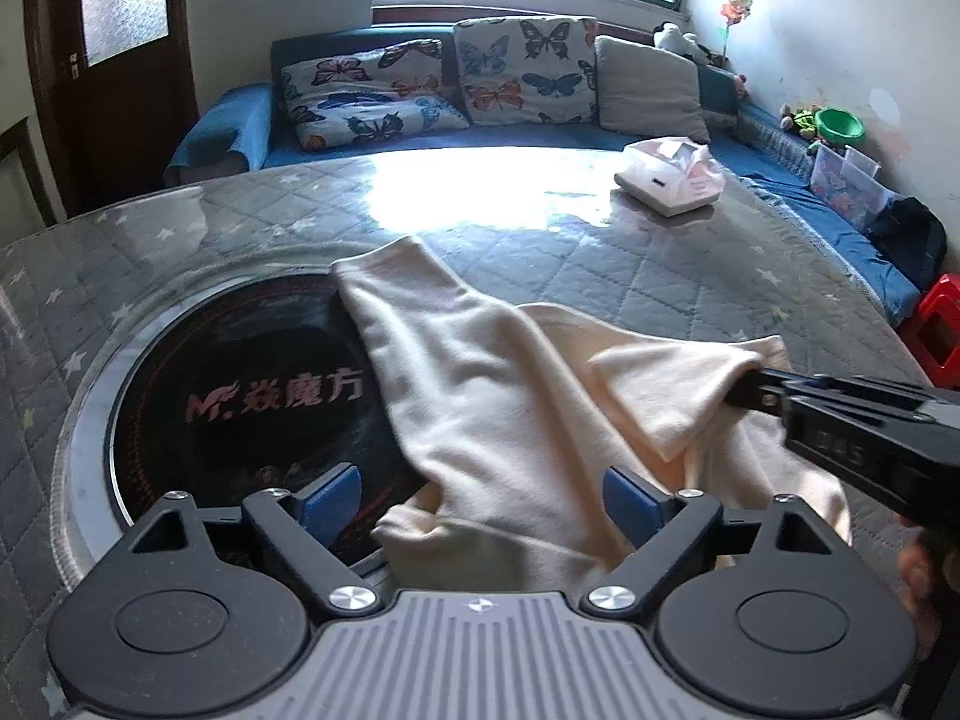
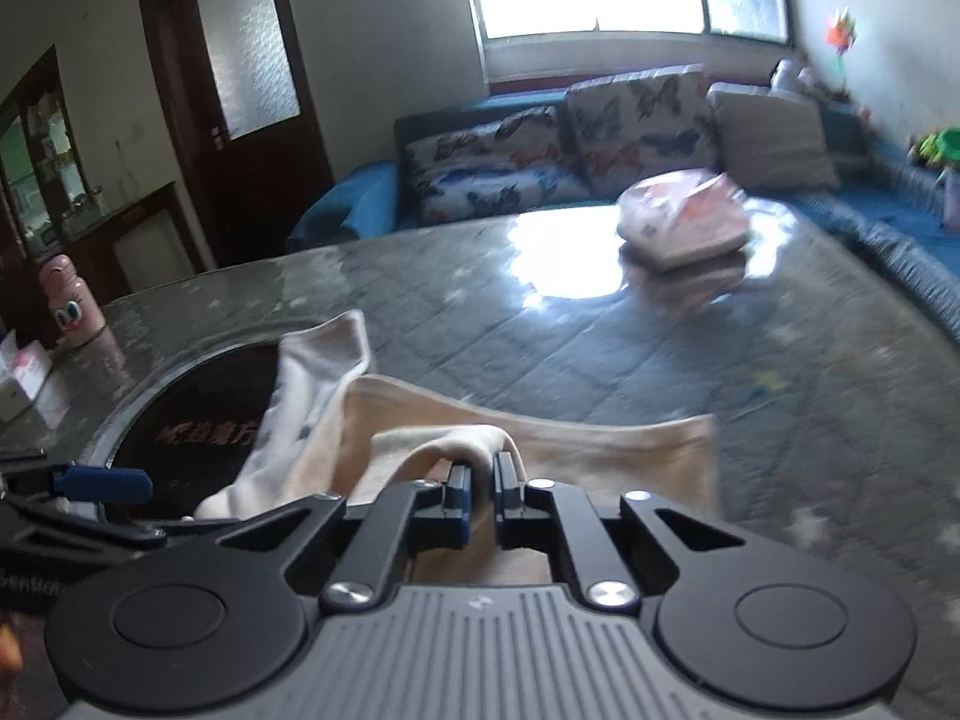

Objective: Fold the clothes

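Observation:
A cream garment (image 1: 492, 408) lies on the table, one end draped over a round black cooktop (image 1: 240, 396). My left gripper (image 1: 480, 498) is open, its blue pads on either side of the garment's near edge, touching nothing. My right gripper (image 2: 480, 483) is shut on a fold of the cream garment (image 2: 540, 438) and holds it lifted a little. In the left wrist view the right gripper (image 1: 744, 390) comes in from the right, pinching that fold. The left gripper's blue pad (image 2: 102, 483) shows at the left of the right wrist view.
The table has a grey quilted cover (image 1: 600, 252) under glass. A pink and white tissue box (image 1: 672, 177) stands at the far right of it. A blue sofa with butterfly cushions (image 1: 420, 90) is behind. A pink bottle (image 2: 66, 306) stands at the table's left edge. A red stool (image 1: 936, 324) is on the right.

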`<state>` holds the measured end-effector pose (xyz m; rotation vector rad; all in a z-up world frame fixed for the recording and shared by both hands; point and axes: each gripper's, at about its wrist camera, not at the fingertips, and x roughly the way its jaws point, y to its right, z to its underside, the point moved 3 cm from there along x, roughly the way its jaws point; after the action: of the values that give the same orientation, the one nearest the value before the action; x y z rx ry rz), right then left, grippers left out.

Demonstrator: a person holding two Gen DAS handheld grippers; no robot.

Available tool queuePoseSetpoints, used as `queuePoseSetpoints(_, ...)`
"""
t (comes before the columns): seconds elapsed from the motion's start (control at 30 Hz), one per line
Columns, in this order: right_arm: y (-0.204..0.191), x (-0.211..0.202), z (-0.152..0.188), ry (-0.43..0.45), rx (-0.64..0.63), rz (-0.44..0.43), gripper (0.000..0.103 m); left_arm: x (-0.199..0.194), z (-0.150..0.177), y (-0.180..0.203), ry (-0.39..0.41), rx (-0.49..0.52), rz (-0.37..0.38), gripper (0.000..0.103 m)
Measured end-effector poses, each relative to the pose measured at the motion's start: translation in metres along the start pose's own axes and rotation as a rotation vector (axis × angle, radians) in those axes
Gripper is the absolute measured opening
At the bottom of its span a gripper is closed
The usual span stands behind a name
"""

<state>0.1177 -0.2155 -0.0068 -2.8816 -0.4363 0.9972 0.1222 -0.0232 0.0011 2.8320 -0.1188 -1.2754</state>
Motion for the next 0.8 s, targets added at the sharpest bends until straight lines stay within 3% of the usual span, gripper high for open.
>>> queuePoseSetpoints(0.33, 0.055, -0.062, 0.019, 0.051, 0.043, 0.193, 0.006, 0.019, -0.011, 0.029, -0.003, 0.059, 0.003, 0.092)
queuePoseSetpoints(0.43, 0.073, -0.078, 0.03, 0.048, 0.059, 0.266, 0.006, 0.026, -0.011, 0.035, -0.011, 0.082, -0.003, 0.085)
queuePoseSetpoints(0.53, 0.089, -0.092, 0.041, 0.042, 0.083, 0.327, 0.006, 0.031, -0.008, 0.037, -0.031, 0.1, -0.015, 0.068)
queuePoseSetpoints(0.6, 0.1, -0.1, 0.05, 0.033, 0.105, 0.36, 0.006, 0.033, -0.005, 0.036, -0.048, 0.099, -0.01, 0.047)
queuePoseSetpoints(0.67, 0.109, -0.105, 0.058, 0.021, 0.126, 0.383, 0.006, 0.033, -0.002, 0.033, -0.053, 0.097, -0.011, 0.035)
queuePoseSetpoints(0.7, 0.113, -0.107, 0.061, 0.014, 0.138, 0.391, 0.006, 0.032, -0.001, 0.032, -0.05, 0.097, -0.01, 0.022)
queuePoseSetpoints(0.8, 0.118, -0.112, 0.071, -0.003, 0.158, 0.404, 0.006, 0.024, 0.001, 0.025, -0.035, 0.082, -0.007, 0.007)
